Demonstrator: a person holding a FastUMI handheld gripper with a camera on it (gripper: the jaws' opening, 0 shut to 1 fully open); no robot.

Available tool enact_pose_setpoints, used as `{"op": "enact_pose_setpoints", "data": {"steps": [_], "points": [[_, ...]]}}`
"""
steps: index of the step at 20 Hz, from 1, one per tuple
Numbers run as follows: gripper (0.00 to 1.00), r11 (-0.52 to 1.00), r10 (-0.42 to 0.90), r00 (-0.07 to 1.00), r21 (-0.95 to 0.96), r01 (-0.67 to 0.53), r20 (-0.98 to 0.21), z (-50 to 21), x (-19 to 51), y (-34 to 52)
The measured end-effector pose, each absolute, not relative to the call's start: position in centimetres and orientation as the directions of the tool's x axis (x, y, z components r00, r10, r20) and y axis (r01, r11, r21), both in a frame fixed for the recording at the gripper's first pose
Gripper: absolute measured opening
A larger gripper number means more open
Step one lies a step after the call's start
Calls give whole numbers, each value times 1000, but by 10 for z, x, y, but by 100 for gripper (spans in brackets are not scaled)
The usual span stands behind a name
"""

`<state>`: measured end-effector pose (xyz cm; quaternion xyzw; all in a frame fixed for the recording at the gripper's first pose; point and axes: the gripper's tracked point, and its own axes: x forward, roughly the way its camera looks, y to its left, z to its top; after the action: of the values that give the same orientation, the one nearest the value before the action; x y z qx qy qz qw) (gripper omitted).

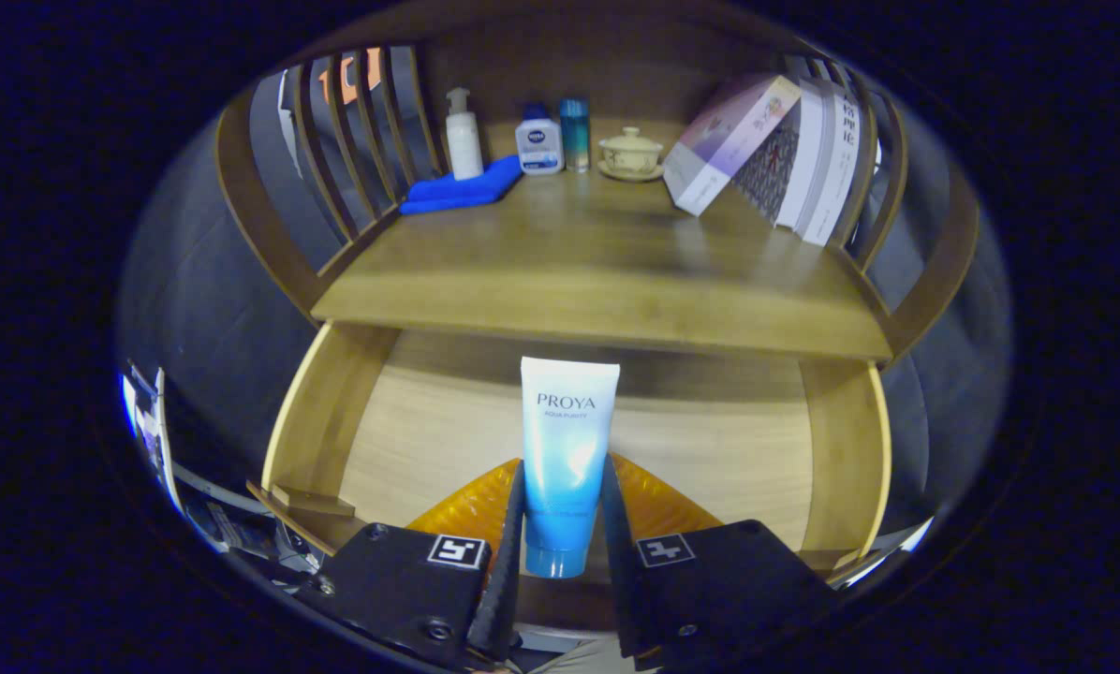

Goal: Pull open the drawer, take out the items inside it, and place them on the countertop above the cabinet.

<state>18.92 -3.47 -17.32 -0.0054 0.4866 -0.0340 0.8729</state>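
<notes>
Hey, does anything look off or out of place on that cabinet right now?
Nothing spilled or damaged. The books on the countertop lean over to one side rather than standing upright. The drawer stands open, and the gripper is shut on the blue and white tube above it, cap end down.

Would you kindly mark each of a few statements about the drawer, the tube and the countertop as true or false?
1. The drawer is pulled open. True.
2. The gripper is shut on the blue-and-white tube. True.
3. The tube already rests on the countertop. False: it is held over the drawer.
4. A folded blue cloth lies on the countertop. True.
5. The books lie flat in a stack. False: they lean on edge.
</notes>
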Motion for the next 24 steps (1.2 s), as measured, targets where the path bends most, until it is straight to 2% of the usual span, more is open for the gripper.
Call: {"op": "enact_pose_setpoints", "data": {"steps": [11,18,21,24], "points": [[45,997,-65,621,-28,69,-781,-111,261,-32],[45,987,-160,612,-110,119,-775,-134,328,-51],[45,982,-175,585,-98,162,-792,-157,341,-62],[45,977,-200,603,-111,183,-773,-162,354,-71]]}}
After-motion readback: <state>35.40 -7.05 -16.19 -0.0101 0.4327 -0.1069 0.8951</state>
